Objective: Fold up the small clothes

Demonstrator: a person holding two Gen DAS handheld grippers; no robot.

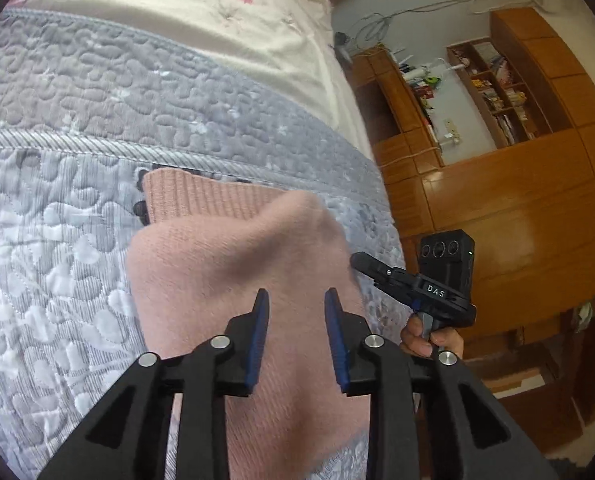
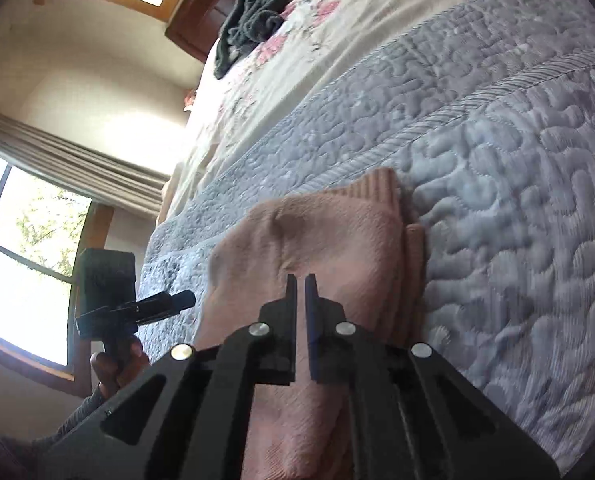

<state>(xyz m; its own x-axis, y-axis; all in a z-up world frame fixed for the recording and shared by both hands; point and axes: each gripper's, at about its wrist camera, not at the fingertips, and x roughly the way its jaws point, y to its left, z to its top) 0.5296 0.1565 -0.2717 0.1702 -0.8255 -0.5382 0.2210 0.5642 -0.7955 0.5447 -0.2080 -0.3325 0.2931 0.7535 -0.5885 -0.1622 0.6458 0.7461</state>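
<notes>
A: What is nearest in the left wrist view?

B: The left tool [image 1: 296, 300], its two blue-padded fingers spread well apart with nothing between them. It hangs over a pink knitted garment [image 1: 237, 280].

A: And the right tool?

B: The right tool [image 2: 301, 280] has its fingers drawn almost together, only a thin slit between the tips. Pink cloth lies under them, but I cannot tell whether any of it is pinched. From the left wrist view the right tool [image 1: 361, 261] shows at the garment's right side, tip just beside the knit, a hand [image 1: 431, 336] on its handle.

A: Where does the garment lie?

B: On the bed, on a grey quilted bedspread [image 1: 57, 240], near the bed's side edge. It is folded over on itself, layered edges on one side, and its ribbed band [image 2: 377, 188] lies at the far end, by a corded seam in the quilt.

A: Beyond that?

B: A cream flowered sheet [image 2: 297, 60] covers the far part of the bed, with a dark green crumpled cloth [image 2: 253, 16] on it. Past the bed's edge stand a wooden wall unit with shelves [image 1: 497, 88] on one side and a window with curtains [image 2: 57, 172] on the other.
</notes>
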